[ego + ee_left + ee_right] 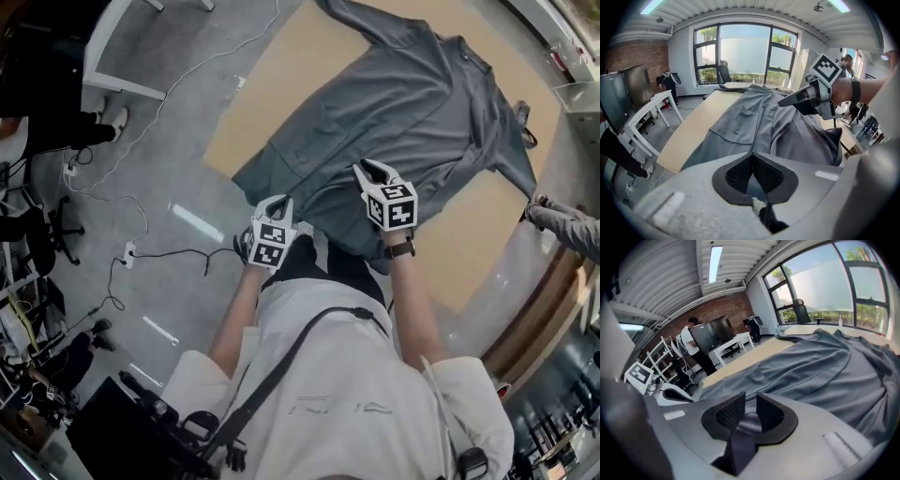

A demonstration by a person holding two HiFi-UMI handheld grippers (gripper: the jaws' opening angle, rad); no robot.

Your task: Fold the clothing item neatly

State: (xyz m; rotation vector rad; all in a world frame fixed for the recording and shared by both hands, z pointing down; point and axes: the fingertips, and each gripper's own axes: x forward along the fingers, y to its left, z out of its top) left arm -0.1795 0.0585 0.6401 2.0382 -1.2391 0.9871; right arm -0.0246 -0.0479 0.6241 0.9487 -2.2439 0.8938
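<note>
A grey long-sleeved shirt (403,103) lies spread flat on a light wooden table (272,84), its hem at the near edge. My left gripper (275,200) is at the hem's left part. In the left gripper view its pads (740,171) meet at the tips with grey cloth (754,122) pinched between them. My right gripper (372,169) rests on the hem further right. Its jaws (750,408) stand a little apart, a fold of the shirt (825,366) lies in the gap, and the pads do not visibly press it.
Another person's grey-sleeved hand (553,217) is at the table's right edge, by the shirt's sleeve end. A white desk (112,56) and cables (141,253) are on the floor to the left. The table edge (689,136) drops off left of the shirt.
</note>
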